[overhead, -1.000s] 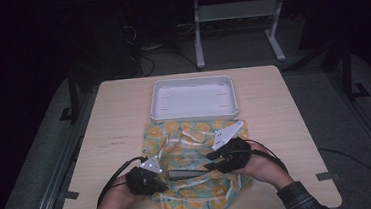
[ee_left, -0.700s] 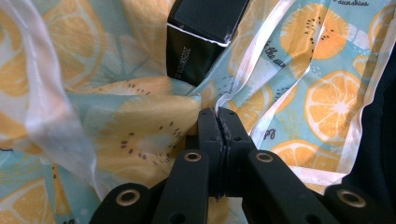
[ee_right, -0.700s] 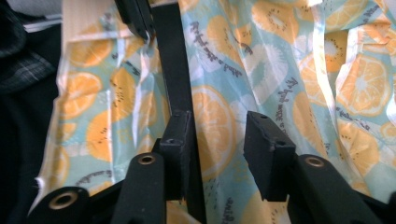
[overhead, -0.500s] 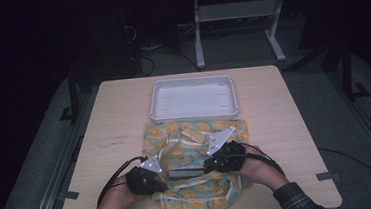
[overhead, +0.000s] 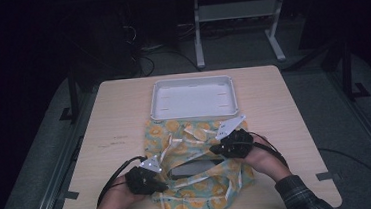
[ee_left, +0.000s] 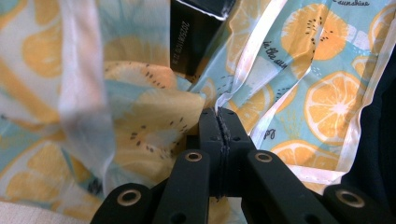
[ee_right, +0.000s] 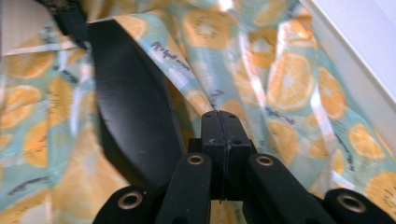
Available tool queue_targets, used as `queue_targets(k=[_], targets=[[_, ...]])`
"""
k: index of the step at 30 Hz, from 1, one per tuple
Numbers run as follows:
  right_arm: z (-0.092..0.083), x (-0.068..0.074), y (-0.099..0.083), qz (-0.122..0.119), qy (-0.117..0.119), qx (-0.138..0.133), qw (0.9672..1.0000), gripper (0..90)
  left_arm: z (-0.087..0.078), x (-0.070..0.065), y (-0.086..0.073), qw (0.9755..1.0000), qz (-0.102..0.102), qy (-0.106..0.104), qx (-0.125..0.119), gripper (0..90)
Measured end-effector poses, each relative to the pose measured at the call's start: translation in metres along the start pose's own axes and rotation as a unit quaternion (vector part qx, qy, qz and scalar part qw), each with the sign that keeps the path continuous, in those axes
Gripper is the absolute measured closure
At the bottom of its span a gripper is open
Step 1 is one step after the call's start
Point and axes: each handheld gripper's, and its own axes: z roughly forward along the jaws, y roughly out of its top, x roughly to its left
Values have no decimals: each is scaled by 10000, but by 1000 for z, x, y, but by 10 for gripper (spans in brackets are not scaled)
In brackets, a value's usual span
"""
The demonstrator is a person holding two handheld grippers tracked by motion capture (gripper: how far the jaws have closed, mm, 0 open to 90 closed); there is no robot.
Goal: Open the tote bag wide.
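Note:
A cloth bag (overhead: 200, 193) printed with orange slices lies on the near half of the table, its white ribbon handles loose across it. A black box (overhead: 191, 169) sits in its mouth. My left gripper (overhead: 163, 181) is shut on the bag's near-left rim; in the left gripper view the jaws (ee_left: 220, 114) pinch the cloth's (ee_left: 322, 93) hem below the box (ee_left: 196, 42). My right gripper (overhead: 216, 151) has just been closing and is shut on the right rim. In the right gripper view its jaws (ee_right: 220, 115) bite the printed cloth (ee_right: 289, 79) beside the black box (ee_right: 130, 107).
A shallow white tray (overhead: 191, 81) stands just beyond the bag at the table's middle back; its rim (ee_right: 355, 42) runs across the right gripper view's upper right. Bare wood (overhead: 120, 124) lies left of the bag. The table's near edge is close behind both hands.
My right gripper has shifted a little to the left and its jaws have closed on the bag's rim. The left gripper has stayed where it was, still pinching the cloth.

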Motion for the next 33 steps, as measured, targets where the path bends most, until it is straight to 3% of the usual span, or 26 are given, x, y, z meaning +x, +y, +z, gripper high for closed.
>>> queue_targets(k=[2,7,15,21,33], targets=[[2,-7,-1,-2,-64,17,10000,895,0,0,0,10000,20,0,15,890],[12,-22,-6,258,-93,136,9995,895,0,0,0,10000,11,4,16,891],[38,-43,-15,515,8,431,9977,894,0,0,-1,10000,5,-5,11,891],[49,-51,-20,576,-2,585,9966,895,0,0,-1,10000,10,-9,9,892],[57,-59,-24,886,5,629,9941,896,0,0,-2,10000,-17,-18,-14,892]])
